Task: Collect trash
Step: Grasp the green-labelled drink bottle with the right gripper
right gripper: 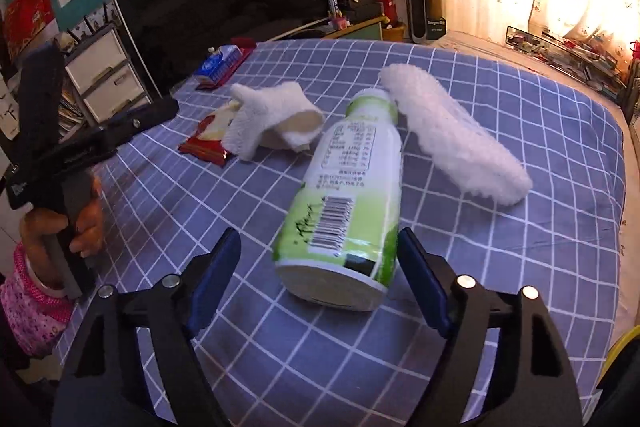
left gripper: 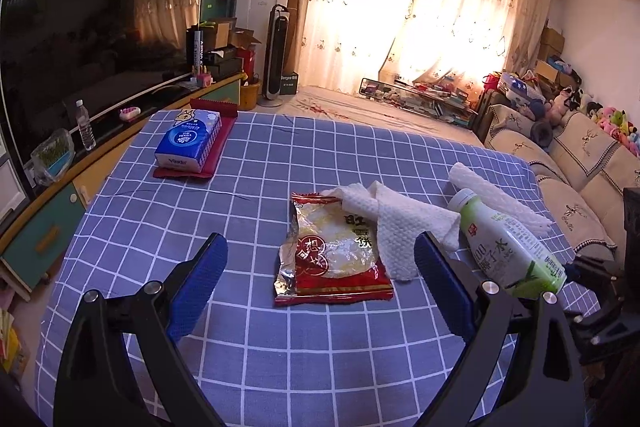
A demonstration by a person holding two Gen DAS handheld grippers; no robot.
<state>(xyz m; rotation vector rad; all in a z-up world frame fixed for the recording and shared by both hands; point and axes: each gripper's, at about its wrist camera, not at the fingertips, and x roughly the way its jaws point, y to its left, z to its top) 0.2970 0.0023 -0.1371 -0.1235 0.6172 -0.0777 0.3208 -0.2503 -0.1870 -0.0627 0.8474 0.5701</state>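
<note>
Fingers of both the left gripper (left gripper: 320,279) and right gripper (right gripper: 320,267) are hanging wide and empty, so collecting is barely starting: wrapper (left gripper: 334,251), bottle (right gripper: 344,203) and two paper towels (right gripper: 276,119) (right gripper: 452,135) are all lying on the bench (left gripper: 160,227).

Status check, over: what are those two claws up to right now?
Left gripper open over snack wrapper. Right gripper open around bottle. Paper towel overlaps wrapper.
</note>
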